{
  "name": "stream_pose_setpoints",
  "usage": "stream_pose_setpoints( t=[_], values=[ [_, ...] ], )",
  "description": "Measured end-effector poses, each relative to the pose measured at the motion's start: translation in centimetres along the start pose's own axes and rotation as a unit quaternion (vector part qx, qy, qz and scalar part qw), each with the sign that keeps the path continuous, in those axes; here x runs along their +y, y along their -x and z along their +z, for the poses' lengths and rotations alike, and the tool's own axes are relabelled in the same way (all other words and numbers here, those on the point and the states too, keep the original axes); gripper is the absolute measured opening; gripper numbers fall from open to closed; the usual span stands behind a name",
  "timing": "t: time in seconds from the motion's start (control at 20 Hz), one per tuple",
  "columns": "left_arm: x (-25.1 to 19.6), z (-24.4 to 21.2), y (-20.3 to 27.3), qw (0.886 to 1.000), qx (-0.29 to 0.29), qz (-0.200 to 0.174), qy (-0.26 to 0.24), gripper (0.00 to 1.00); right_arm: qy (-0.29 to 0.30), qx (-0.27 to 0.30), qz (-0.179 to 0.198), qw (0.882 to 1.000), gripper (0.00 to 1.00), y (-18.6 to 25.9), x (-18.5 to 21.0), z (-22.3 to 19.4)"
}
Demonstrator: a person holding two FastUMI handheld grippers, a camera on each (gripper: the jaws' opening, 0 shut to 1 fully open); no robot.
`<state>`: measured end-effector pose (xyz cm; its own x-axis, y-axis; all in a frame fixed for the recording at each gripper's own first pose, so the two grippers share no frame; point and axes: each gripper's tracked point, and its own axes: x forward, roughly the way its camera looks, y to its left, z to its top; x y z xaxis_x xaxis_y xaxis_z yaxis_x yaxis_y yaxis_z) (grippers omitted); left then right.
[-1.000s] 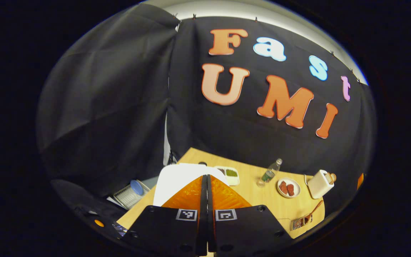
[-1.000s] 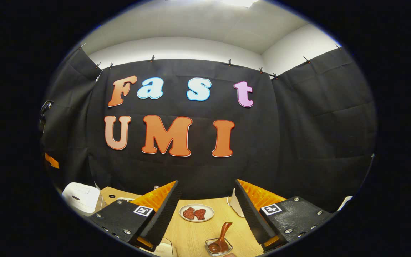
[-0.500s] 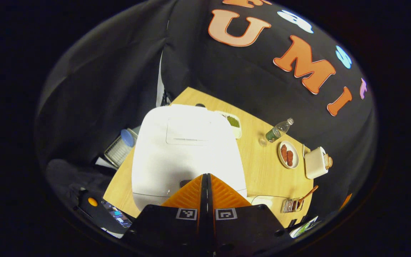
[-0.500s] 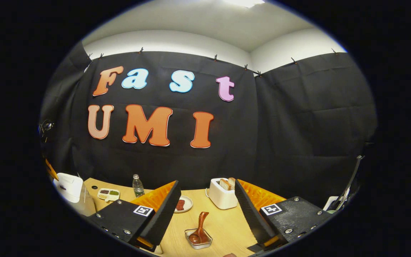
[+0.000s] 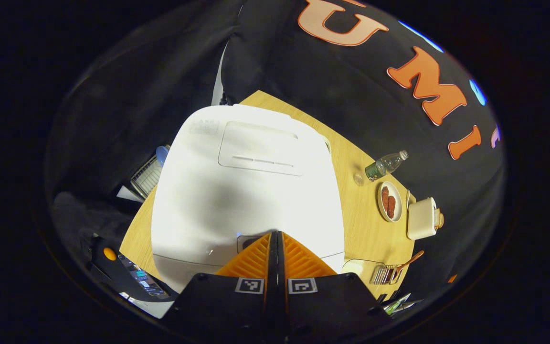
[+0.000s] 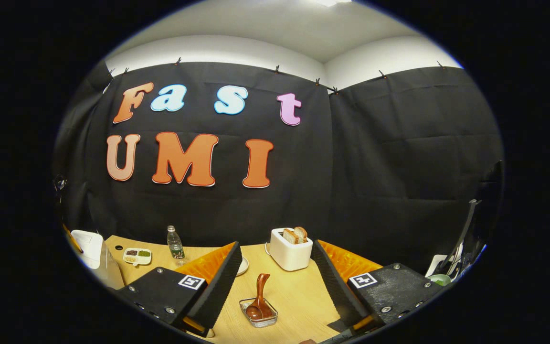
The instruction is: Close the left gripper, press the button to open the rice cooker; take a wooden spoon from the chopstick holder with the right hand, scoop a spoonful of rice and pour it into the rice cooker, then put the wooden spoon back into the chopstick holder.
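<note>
Your left hand-held gripper has dropped toward the rice cooker over the last second, its fingers pressed together, and their tips now sit right at the small grey button on the near edge of the lid. The lid is still down, so the press looks imminent or barely begun; push straight down on the button rather than sliding across the lid.

Your right hand-held gripper has tilted downward, bringing more of the desk into sight. Its fingers stand wide apart and empty. The wooden spoon leans in the wire chopstick holder just ahead, between those fingers, nearer you than the toaster. You're lined up for the pickup once the lid opens.
</note>
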<state>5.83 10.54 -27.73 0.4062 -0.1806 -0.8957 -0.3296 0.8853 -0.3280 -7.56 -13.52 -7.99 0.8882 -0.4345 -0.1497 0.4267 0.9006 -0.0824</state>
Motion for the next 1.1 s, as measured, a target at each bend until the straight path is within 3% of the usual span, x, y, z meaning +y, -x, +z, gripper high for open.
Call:
stream_pose_setpoints(
  t=[0.1, 0.3, 0.4, 0.55, 0.7, 0.95, 1.1],
  values=[
    [-0.4, 0.6, 0.8, 1.000, -0.022, -0.008, -0.010, 0.05, -0.003, 0.006, 0.003, 1.000, 0.94, -0.6, 0.1, -0.4],
    [-1.0, 3.3, 3.7, 0.990, -0.134, -0.010, -0.043, 0.05, -0.016, 0.038, 0.017, 0.999, 0.94, -2.1, 0.8, -2.6],
    [-0.5, 5.7, 6.5, 0.974, -0.208, 0.018, -0.086, 0.05, -0.024, 0.056, 0.025, 0.998, 0.97, -2.8, 0.9, -3.8],
    [-0.9, 9.7, 11.4, 0.935, -0.307, 0.069, -0.164, 0.05, -0.031, 0.088, 0.033, 0.995, 0.94, -4.4, 1.1, -6.2],
    [-4.3, 9.0, 13.8, 0.925, -0.337, 0.050, -0.170, 0.03, -0.046, 0.128, 0.045, 0.990, 0.94, -5.8, 1.3, -8.7],
    [-6.4, 8.2, 17.3, 0.885, -0.408, 0.062, -0.217, 0.05, -0.059, 0.202, 0.069, 0.975, 0.95, -7.8, 2.3, -13.6],
    [-8.0, 6.6, 19.1, 0.874, -0.427, 0.055, -0.227, 0.06, -0.064, 0.251, 0.091, 0.962, 0.94, -9.1, 3.1, -16.5]
  ],
)
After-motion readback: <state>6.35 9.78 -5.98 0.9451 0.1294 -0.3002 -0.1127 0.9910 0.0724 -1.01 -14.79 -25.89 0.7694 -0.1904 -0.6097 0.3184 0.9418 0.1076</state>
